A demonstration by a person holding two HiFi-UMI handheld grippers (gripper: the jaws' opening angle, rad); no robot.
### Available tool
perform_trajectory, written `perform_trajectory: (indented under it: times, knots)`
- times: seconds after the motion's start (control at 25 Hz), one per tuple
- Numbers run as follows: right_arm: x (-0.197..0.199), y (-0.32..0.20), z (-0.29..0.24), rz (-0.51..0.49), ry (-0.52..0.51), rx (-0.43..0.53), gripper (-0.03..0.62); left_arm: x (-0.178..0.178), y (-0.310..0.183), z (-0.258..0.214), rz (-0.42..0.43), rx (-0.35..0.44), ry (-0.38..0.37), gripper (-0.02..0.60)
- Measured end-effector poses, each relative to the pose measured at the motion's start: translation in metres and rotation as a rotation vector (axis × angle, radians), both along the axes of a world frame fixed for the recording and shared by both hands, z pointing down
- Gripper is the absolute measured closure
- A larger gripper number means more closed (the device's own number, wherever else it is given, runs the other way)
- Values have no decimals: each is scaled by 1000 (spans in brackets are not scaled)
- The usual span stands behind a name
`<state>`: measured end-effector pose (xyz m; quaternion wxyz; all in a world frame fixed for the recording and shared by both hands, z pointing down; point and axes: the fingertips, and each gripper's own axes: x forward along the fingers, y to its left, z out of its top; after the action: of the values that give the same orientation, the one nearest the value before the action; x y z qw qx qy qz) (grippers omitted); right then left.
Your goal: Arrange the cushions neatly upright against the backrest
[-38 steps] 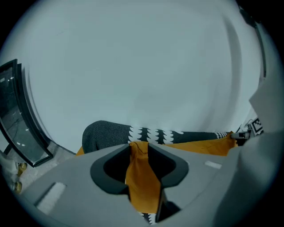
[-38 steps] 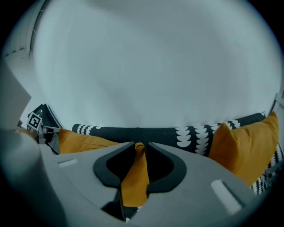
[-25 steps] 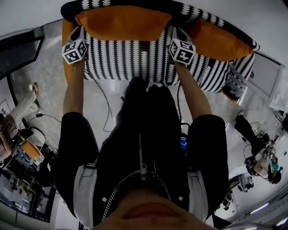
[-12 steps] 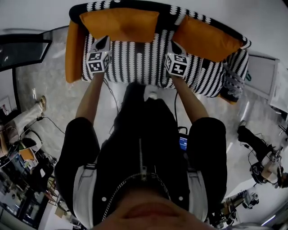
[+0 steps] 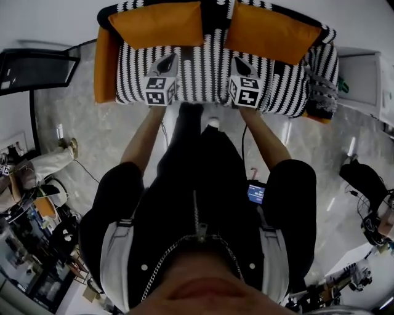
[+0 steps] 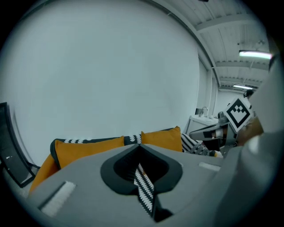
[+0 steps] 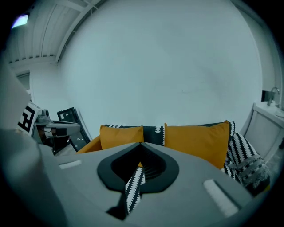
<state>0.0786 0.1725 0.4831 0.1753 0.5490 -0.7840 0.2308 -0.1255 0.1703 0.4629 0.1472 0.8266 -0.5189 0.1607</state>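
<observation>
- The two orange cushions sit at the far edge of the sofa. The left cushion (image 5: pixel 157 24) and the right cushion (image 5: pixel 271 32) both lean on the backrest (image 5: pixel 215 13), side by side, with a strip of striped backrest showing between them. That reads as the wanted layout, so I judge your arranging all but finished.
- The striped seat (image 5: pixel 203 74) in front of them has nothing lying on it, so neither cushion has anything to topple onto.
- Your left gripper (image 5: pixel 167 59) has its jaws pressed together on nothing, and your right gripper (image 5: pixel 240 61) is the same. Both hang over the near part of the seat, tips aimed at the backrest and well apart from the cushions. This looks like a stand-off to check the result, not a reach.
- The head view looks down on the cushions' top edges, so you cannot judge from it how upright they are. The two gripper views look level at them and show both faces standing tall against the backrest.
- In each gripper view a striped sliver shows in the slit between the closed jaws. I judge it to be the seat seen beyond them, not pinched fabric.
- Only the head view shows the orange armrest (image 5: pixel 103 67) at the left end. The fringed throw (image 5: pixel 320 80) bunched at the right end also shows in the right gripper view, beside the right cushion.
</observation>
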Motion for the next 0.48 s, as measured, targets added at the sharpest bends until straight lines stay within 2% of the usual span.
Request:
perform_trajectory:
  times: [0.12, 0.24, 0.48]
  knots:
    - [2, 34, -13, 20, -24, -4, 592, 19, 34, -19, 38, 18, 12, 572]
    - [11, 60, -24, 23, -25, 9, 592, 39, 56, -33, 41, 26, 31, 572]
    - [-4, 101, -42, 15, -26, 63, 592, 41, 95, -38, 71, 44, 41, 572]
